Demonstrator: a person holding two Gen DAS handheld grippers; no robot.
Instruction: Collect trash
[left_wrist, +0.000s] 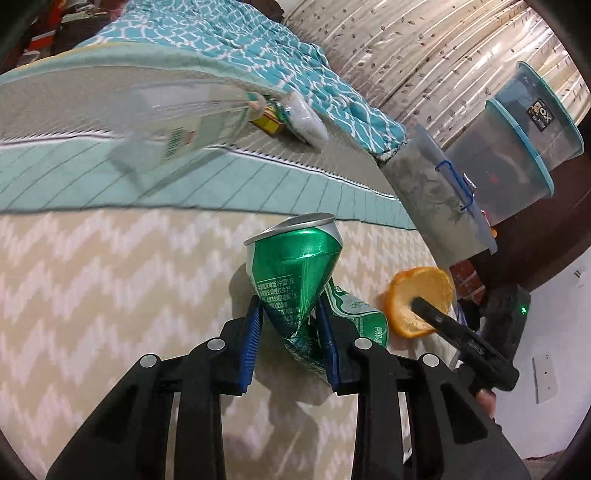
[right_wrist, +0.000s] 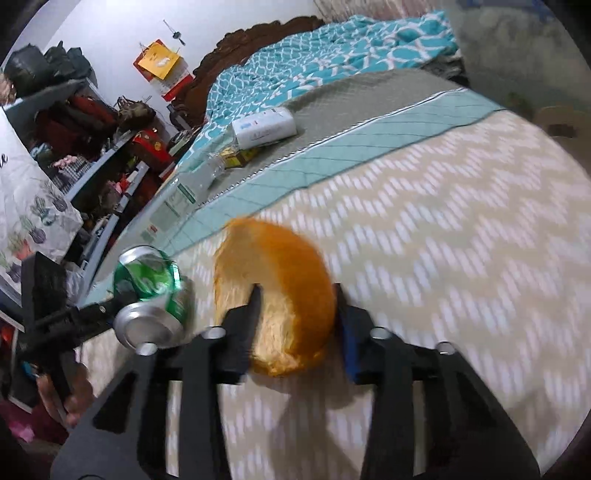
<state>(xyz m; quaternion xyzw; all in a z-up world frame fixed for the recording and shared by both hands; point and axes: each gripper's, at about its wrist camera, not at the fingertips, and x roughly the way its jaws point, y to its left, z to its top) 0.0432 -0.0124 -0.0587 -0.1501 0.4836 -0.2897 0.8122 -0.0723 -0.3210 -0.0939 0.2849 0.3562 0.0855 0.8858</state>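
Observation:
A crushed green can (left_wrist: 295, 273) stands up off the zigzag bed cover (left_wrist: 110, 266), and my left gripper (left_wrist: 289, 301) is shut on its dented waist, both blue pads pressing it. The right wrist view shows the same can (right_wrist: 155, 280) at the left, held in that gripper. A cupped orange peel (right_wrist: 291, 266) lies on the cover between the fingers of my right gripper (right_wrist: 296, 291), which straddles it with jaws wide; the view is blurred and I see no squeeze. From the left wrist, one right finger lies over the peel (left_wrist: 413, 284).
Further up the bed lie a clear plastic bottle (left_wrist: 177, 122), a small yellow box (left_wrist: 267, 120) and a white packet (right_wrist: 266, 127), with a teal quilt (left_wrist: 295, 62) behind. Stacked plastic storage boxes (left_wrist: 517, 147) stand beside the bed. Cluttered shelves (right_wrist: 92, 147) are at the left.

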